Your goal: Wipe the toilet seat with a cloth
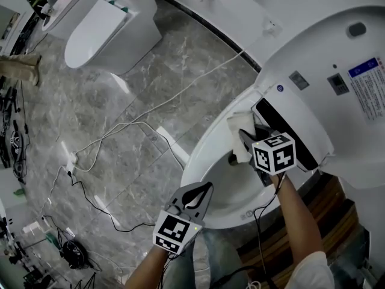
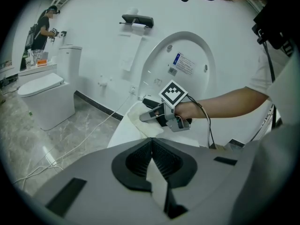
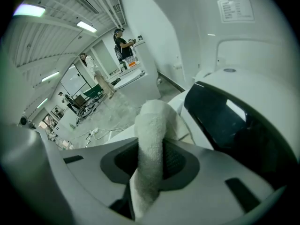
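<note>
A white toilet stands at the right with its lid (image 1: 337, 71) raised and its white seat (image 1: 207, 140) down. A white cloth (image 1: 239, 127) lies on the back of the seat near the dark hinge gap (image 1: 283, 134). My right gripper (image 1: 245, 142) is shut on that cloth; in the right gripper view the cloth (image 3: 151, 144) fills the space between the jaws. My left gripper (image 1: 203, 192) hovers over the front of the seat, shut and holding nothing. The left gripper view shows its closed jaws and, beyond them, the right gripper (image 2: 149, 117) pressing the cloth (image 2: 138, 121) on the seat.
A second toilet (image 1: 96, 32) stands at the far left. A white cable (image 1: 150, 110) and a power strip (image 1: 71, 159) lie on the marble floor, with black cables nearby. People (image 3: 123, 43) stand in the background. A wall holder (image 2: 137, 20) hangs beside the lid.
</note>
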### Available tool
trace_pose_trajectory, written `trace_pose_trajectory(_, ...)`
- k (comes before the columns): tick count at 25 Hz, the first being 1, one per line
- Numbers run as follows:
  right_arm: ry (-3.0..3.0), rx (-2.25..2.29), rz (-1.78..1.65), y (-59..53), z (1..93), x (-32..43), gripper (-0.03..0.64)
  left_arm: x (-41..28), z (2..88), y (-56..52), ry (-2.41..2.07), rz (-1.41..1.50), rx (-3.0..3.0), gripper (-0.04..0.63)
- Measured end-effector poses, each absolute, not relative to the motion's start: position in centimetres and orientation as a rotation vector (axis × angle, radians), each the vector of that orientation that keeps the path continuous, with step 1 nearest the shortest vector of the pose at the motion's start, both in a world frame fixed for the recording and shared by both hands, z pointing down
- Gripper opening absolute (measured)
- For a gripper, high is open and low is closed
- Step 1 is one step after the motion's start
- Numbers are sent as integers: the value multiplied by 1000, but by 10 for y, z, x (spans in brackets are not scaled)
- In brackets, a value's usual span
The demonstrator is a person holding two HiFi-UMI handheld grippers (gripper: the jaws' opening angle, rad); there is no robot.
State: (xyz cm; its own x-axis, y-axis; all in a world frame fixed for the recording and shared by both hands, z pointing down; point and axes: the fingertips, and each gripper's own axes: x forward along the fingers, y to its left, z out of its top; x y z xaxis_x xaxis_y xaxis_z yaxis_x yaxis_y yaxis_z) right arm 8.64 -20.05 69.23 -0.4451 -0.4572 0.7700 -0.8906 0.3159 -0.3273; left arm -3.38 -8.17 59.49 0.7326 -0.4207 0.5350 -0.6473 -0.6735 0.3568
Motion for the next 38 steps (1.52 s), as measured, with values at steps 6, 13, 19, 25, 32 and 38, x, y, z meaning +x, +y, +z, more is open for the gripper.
trace_pose_trajectory(6, -2004, 1243, 1048, -186, 695, 103, 101, -25, 595, -75, -767, 576, 2421, 11)
trace_pose_trajectory(13, -1946, 1280, 1060, -155, 700, 127, 100, -18, 598, -59, -723, 595, 2428, 11)
trace_pose_trajectory(19, -1899, 1321, 1092, -120, 707, 150, 101, -14, 600, -44, -689, 611, 2420, 11)
trace_pose_trajectory(25, -1854, 1387, 1132, -84, 704, 178, 101, 4, 600, -29, -617, 627, 2433, 11)
trace_pose_trajectory(32, -1816, 1479, 1184, -47, 702, 206, 101, 36, 594, -18, -505, 637, 2493, 11)
trace_pose_trajectory(38, -1778, 1559, 1202, -27, 695, 227, 101, 52, 591, -11, -447, 665, 2525, 11)
